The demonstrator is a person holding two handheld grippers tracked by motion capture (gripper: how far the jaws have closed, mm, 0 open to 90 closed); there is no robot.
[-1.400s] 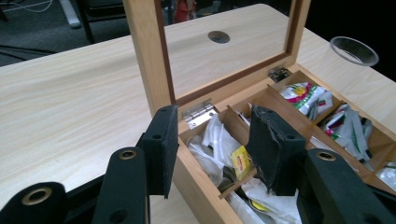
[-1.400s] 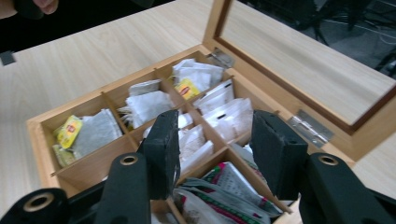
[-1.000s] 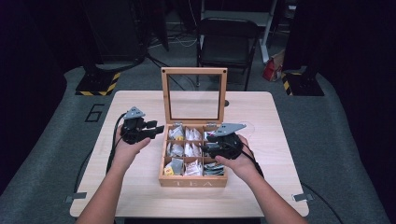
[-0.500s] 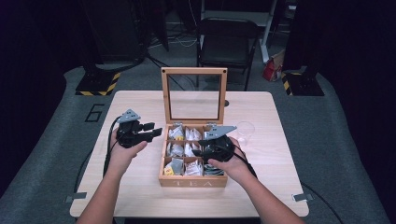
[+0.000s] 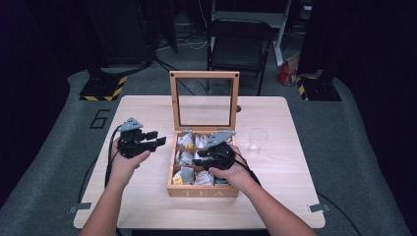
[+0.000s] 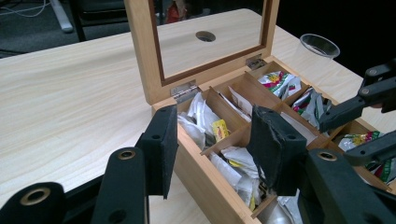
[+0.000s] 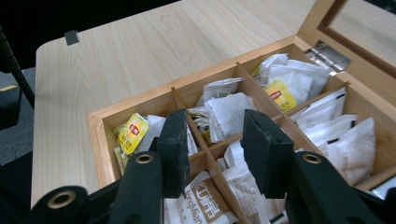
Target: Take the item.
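The right gripper (image 7: pixel 210 144) is hovering released over the tea box (image 5: pixel 202 191) mid-desk, lining up on a sachet (image 7: pixel 231 114), while the left gripper (image 6: pixel 212 154) is waiting released alongside.

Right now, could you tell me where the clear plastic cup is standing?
In the high view the clear plastic cup stands upright on the table, just right of the open tea box and beyond the right gripper.
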